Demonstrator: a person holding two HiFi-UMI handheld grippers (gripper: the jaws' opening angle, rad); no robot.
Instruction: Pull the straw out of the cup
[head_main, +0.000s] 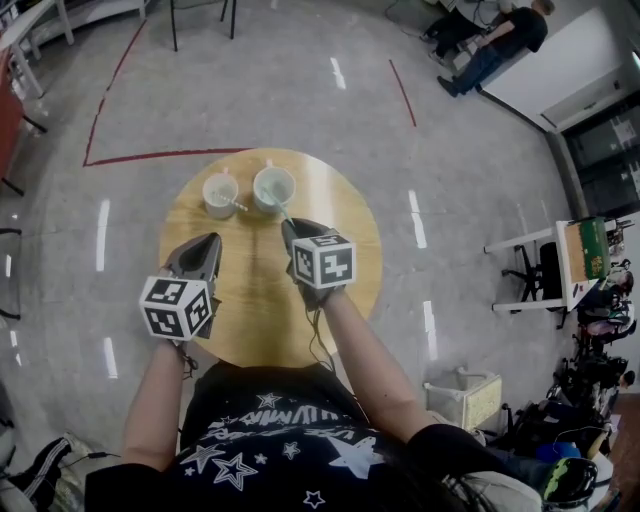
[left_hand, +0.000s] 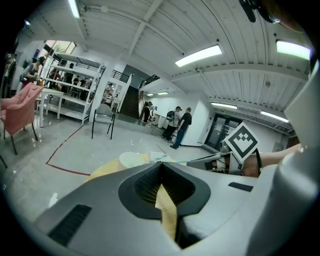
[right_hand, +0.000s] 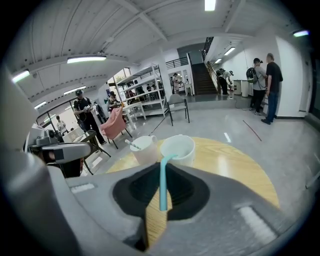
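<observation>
We read this as a big open lab or workshop hall: polished floor (head_main: 250, 90) with red tape lines (head_main: 150, 156), steel shelving (left_hand: 75, 90), strip lights (left_hand: 198, 55), stairs (right_hand: 200, 80), cluttered equipment desks (head_main: 575, 255).

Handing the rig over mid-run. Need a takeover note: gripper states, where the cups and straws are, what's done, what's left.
Grippers: left gripper is shut and empty, held over the near left of the table. The right gripper is shut on the blue straw, just short of its cup.
Things: two white cups stand side by side at the table's far side. The blue straw's far end bends over the rim into the right cup. The left cup holds a second straw.
Done: blue straw gripped.
Left: draw it clear of the cup.
</observation>
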